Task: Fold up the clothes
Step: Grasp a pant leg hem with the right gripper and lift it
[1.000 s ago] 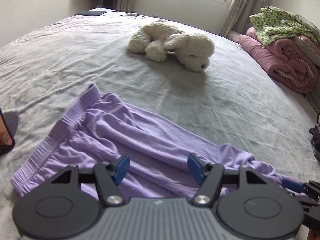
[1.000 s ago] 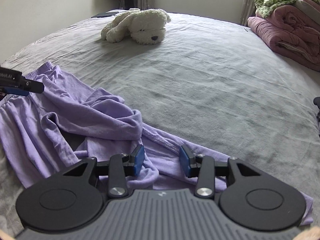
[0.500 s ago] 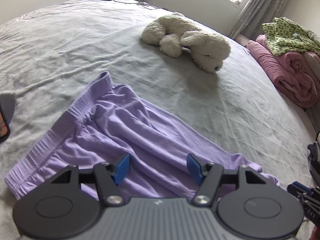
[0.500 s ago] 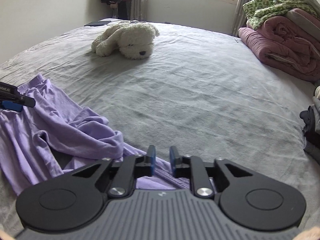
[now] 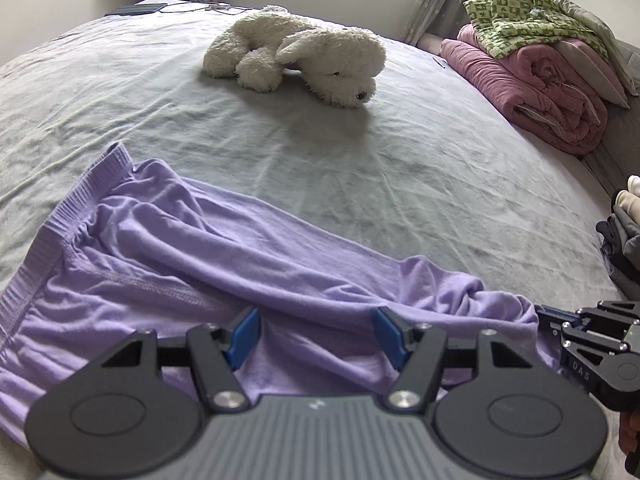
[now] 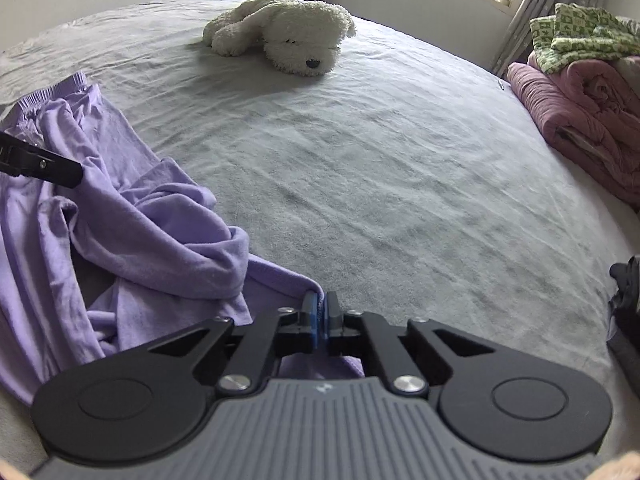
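Left wrist: the left hand-held gripper [image 5: 316, 334] is spread above the purple trousers [image 5: 208, 256], which lie rumpled on the bed [image 5: 360, 168]. Right wrist: the right hand-held gripper [image 6: 321, 314] pinches the trousers' [image 6: 132, 216] hem.

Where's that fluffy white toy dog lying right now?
The toy dog lies on the far middle of the grey bed, beyond the purple pants.

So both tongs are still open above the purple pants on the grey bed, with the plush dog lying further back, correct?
Not quite. Only the left tongs are open above the purple pants. The right wrist view shows the right tongs shut on the pants' hem. The rest holds: grey bed, plush dog further back.
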`<state>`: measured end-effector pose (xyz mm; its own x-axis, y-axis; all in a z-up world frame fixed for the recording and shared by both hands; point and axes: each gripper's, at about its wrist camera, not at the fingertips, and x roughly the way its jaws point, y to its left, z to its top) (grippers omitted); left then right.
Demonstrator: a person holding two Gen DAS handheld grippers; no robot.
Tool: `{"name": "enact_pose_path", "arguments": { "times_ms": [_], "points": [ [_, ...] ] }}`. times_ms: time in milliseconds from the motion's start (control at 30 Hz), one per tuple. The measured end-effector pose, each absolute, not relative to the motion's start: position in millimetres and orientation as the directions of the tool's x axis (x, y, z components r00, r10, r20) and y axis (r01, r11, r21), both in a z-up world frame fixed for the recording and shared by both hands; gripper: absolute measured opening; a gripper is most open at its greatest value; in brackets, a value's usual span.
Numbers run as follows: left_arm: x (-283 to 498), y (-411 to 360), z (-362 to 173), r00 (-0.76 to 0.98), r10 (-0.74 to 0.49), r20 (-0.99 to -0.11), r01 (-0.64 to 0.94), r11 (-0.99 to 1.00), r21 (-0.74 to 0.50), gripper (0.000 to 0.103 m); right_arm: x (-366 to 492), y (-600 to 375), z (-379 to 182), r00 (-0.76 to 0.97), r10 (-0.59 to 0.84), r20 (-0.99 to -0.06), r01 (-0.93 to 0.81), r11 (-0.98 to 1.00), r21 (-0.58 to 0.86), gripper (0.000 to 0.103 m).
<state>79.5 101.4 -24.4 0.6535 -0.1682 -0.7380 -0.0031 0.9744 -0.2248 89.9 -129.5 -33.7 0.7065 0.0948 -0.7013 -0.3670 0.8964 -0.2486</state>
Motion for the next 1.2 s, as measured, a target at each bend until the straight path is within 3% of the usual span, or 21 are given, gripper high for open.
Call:
{"name": "enact_pose_path", "arguments": {
  "times_ms": [133,533,1033,1200],
  "points": [
    [79.1,102.2,-23.7,0.655,-0.171,-0.736,-0.006,0.973,-0.232,0.064,104.8,-137.4,-19.3,0.759,0.006,-0.651,-0.290,0.898,-0.330,0.001],
    [78.4,101.0,-21.8,0.658,-0.175,-0.732,-0.005,0.971,-0.237,0.064,160.3,-165.6,32.3,0.838,-0.154,-0.523,-0.078,0.915,-0.395,0.001],
    [77.4,101.4,-18.1,0.660,-0.199,-0.724,-0.003,0.964,-0.267,0.064,177.7,-142.9,71.8,0.886,-0.162,-0.434,-0.037,0.909,-0.416,0.001],
    [79.2,103.9,-19.6,0.648,-0.207,-0.733,-0.008,0.960,-0.278,0.064,179.0,-142.6,63.3,0.864,-0.154,-0.479,-0.056,0.917,-0.396,0.001]
  ]
}}
